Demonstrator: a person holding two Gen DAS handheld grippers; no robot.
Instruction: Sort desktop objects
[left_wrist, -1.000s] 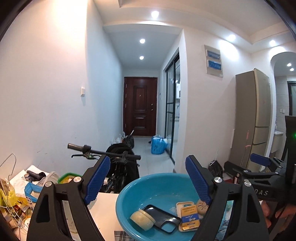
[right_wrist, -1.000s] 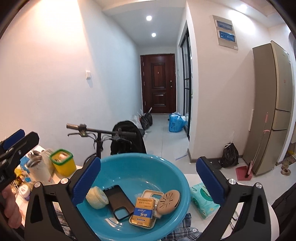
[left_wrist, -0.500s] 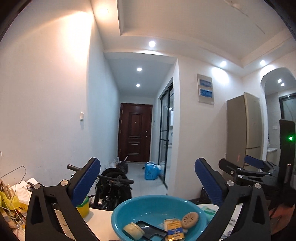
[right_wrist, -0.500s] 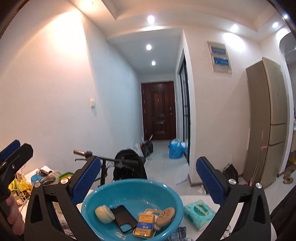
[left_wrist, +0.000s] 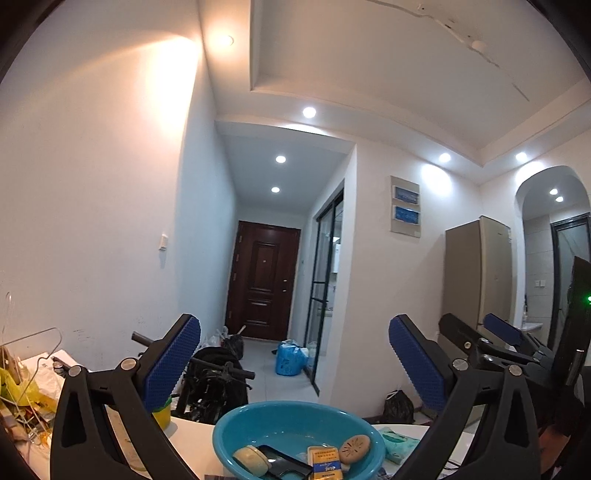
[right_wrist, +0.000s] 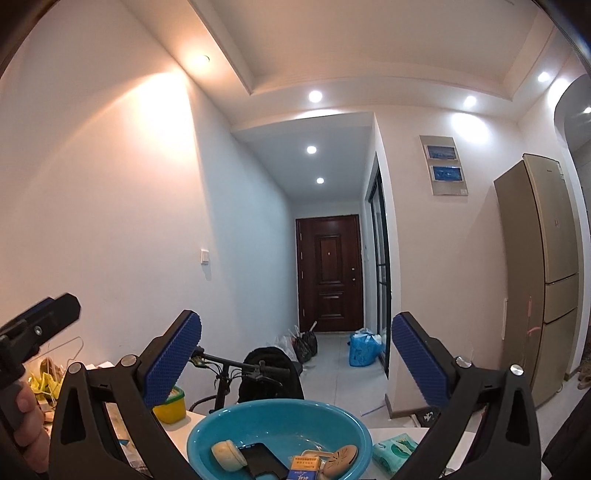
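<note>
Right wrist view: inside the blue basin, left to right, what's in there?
In the blue basin: round cream container → black phone case → yellow-and-blue box → tan oval perforated piece. The pale tray under the box overlaps, so it is skipped.

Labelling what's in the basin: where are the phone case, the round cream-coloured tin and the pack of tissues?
phone case (right_wrist: 260, 459), right wrist view, on its black back.
round cream-coloured tin (right_wrist: 227, 455), right wrist view, on its side wall.
pack of tissues (right_wrist: 393, 446), right wrist view, on its green top; it lies outside the basin.
</note>
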